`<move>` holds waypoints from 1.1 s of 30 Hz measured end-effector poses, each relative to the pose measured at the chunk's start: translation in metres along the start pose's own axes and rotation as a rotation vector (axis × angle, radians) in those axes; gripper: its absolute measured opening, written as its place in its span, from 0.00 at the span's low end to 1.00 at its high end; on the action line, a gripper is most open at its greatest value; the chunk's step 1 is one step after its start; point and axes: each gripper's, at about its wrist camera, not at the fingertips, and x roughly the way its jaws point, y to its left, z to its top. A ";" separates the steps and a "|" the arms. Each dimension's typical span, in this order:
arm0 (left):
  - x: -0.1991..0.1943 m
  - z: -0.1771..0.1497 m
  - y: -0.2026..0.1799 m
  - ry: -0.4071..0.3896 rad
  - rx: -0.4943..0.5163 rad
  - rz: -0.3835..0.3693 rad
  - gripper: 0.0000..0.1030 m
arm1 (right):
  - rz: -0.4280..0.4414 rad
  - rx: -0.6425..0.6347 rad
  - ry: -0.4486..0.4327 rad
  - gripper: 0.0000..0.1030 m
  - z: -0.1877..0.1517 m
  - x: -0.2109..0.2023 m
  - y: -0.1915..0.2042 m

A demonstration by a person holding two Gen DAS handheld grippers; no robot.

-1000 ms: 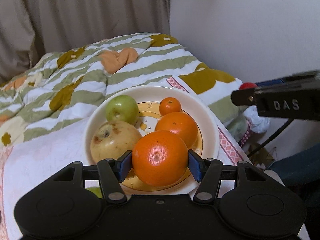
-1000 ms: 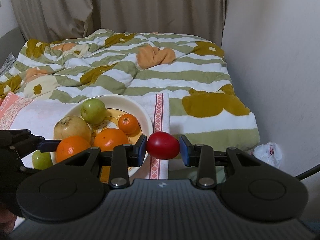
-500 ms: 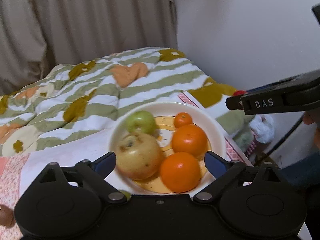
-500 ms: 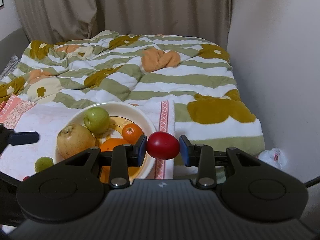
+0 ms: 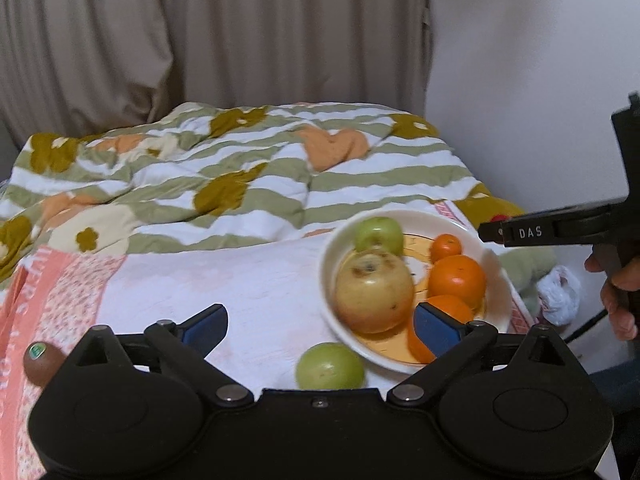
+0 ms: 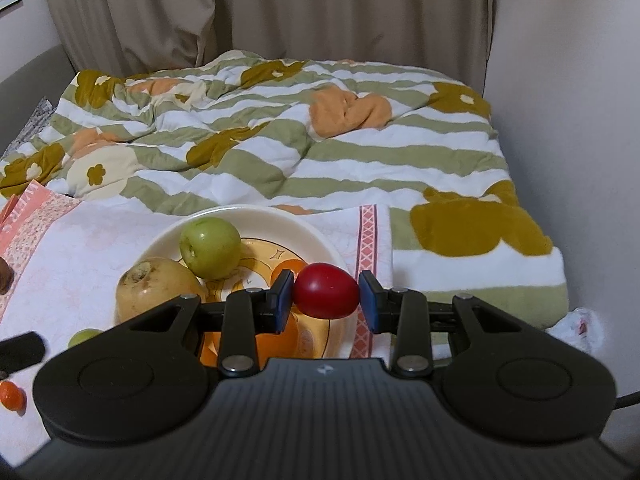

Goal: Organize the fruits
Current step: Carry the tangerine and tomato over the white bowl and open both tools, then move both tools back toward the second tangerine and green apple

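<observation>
Your left tool [image 5: 320,322]: jaws spread wide, nothing between them, held over the white cloth [image 5: 240,280] with its right pad in front of the plate's near edge.

Your right tool [image 6: 326,296]: clamped on a red fruit [image 6: 326,290], pads pressing both its ends, held above the right rim of the plate [image 6: 256,214]. In the left view it enters from the right edge, with your hand [image 5: 620,292] on its grip.

Off the plate, nearest you: one green fruit [image 5: 330,366] on the cloth, just beside the plate's near-left rim; a brown kiwi with a sticker [image 5: 40,362] at the far left on the pink-patterned border; a small orange fruit [image 6: 12,395] at the lower left corner of the right view.

On the plate, near to far:
- one orange [image 5: 436,332], partly behind your left tool's pad
- one large yellowish apple with brown marks [image 5: 374,290], on the left side
- one orange [image 5: 458,280], on the right side
- one small mandarin [image 5: 446,247]
- one green apple [image 5: 379,235], at the far-left rim, touching the yellowish apple

Beyond: a striped green-and-white quilt [image 6: 320,148] with flower patches covering the bed, a crumpled white bag [image 6: 576,326] low at the right, beige curtains [image 6: 280,8] behind.
</observation>
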 end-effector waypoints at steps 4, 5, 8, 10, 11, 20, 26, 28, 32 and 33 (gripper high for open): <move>-0.007 -0.008 0.010 -0.003 -0.030 0.032 0.98 | 0.004 0.013 0.013 0.49 -0.002 0.013 -0.001; -0.009 -0.010 0.012 -0.002 -0.034 0.041 0.98 | 0.004 0.014 0.015 0.49 -0.002 0.015 -0.001; -0.015 -0.017 0.017 -0.001 -0.051 0.058 0.98 | 0.008 0.013 0.012 0.52 -0.004 0.017 0.000; -0.019 -0.020 0.019 -0.003 -0.065 0.066 0.98 | 0.013 0.007 -0.001 0.66 -0.003 0.015 0.002; -0.022 -0.022 0.020 -0.005 -0.070 0.069 0.98 | 0.011 0.003 -0.009 0.80 -0.003 0.012 0.003; -0.056 -0.031 0.020 -0.044 -0.081 0.080 0.98 | -0.007 -0.049 -0.094 1.00 -0.008 -0.035 0.017; -0.092 -0.036 0.016 -0.099 -0.087 0.088 0.98 | 0.006 -0.045 -0.125 1.00 -0.015 -0.079 0.025; -0.106 -0.039 0.015 -0.121 -0.087 0.096 0.98 | 0.004 -0.055 -0.138 1.00 -0.018 -0.094 0.029; -0.135 -0.044 0.018 -0.164 -0.100 0.106 0.98 | -0.001 -0.075 -0.160 1.00 -0.025 -0.123 0.039; -0.141 -0.045 0.019 -0.172 -0.101 0.111 0.99 | 0.003 -0.077 -0.163 1.00 -0.027 -0.129 0.041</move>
